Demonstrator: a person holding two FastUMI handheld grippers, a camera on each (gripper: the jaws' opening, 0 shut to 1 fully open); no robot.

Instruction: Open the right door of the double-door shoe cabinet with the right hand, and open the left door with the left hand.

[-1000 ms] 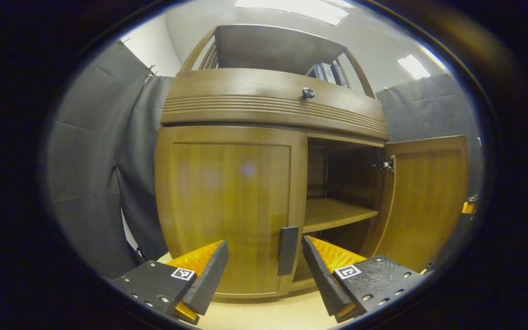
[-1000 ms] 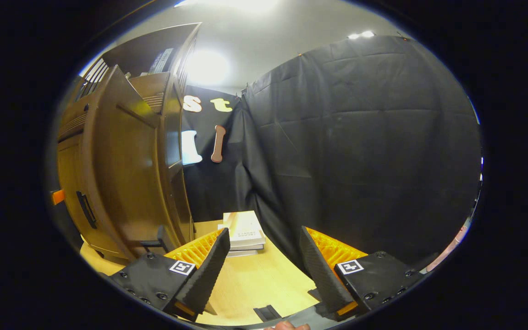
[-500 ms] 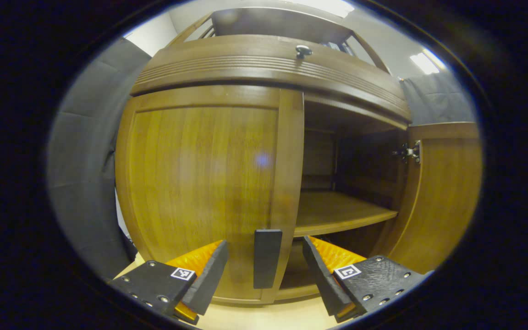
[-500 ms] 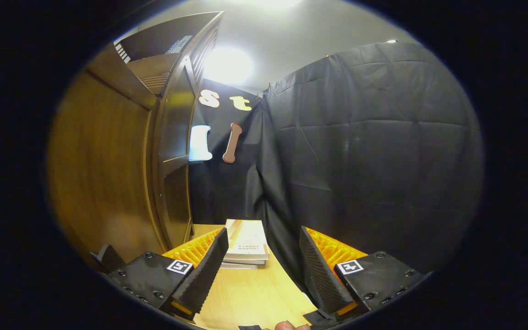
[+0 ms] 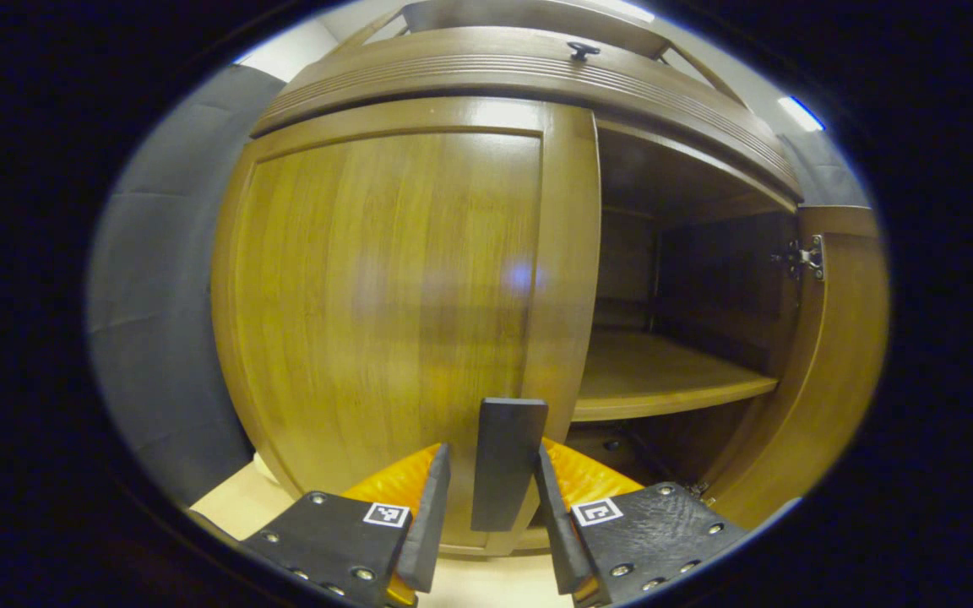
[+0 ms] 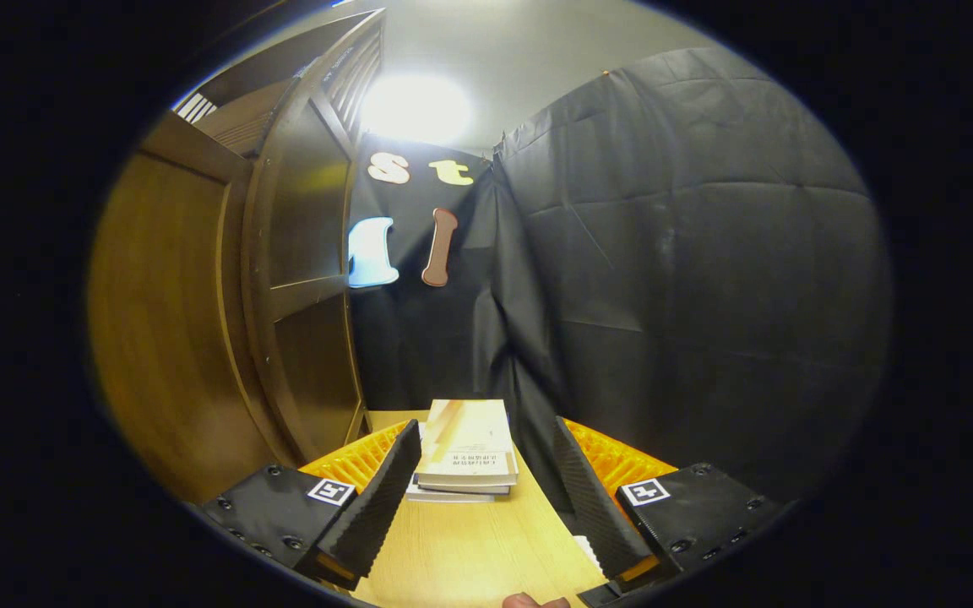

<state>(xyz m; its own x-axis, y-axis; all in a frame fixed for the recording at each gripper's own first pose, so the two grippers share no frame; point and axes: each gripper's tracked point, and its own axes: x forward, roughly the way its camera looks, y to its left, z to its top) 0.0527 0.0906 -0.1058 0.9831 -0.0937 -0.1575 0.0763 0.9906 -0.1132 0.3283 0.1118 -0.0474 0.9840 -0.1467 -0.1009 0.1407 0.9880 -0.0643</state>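
A black cloth wall (image 5: 157, 295) hangs behind a brown wooden shoe cabinet (image 5: 529, 72) that stands on a pale wooden table (image 5: 233, 507). In the left gripper view, going from left to right, the left door (image 5: 385, 312) is flush and closed, with a dark upright handle (image 5: 505, 463) near its right edge, low down. The left claw (image 5: 491, 515) sits at that handle with one finger on either side. The gap between the fingers is narrow, yet a sliver of space shows on each side of the handle, so I cannot tell whether they press on it. Right of the door, the cabinet's inside is dark, with one bare wooden shelf (image 5: 664, 384) across it. Further right, the right door (image 5: 833, 355) stands swung out, its metal hinge (image 5: 803, 255) showing near the top.

In the right gripper view, the open right door (image 6: 165, 338) and the cabinet's side panel (image 6: 309, 279) rise on the left. The right claw (image 6: 482, 481) is spread wide and holds nothing, low over the table (image 6: 470, 557). Beyond its fingers, a small stack of books (image 6: 463, 452) lies flat on the table, near the cabinet's side. Black cloth (image 6: 689, 279) covers everything to the right.
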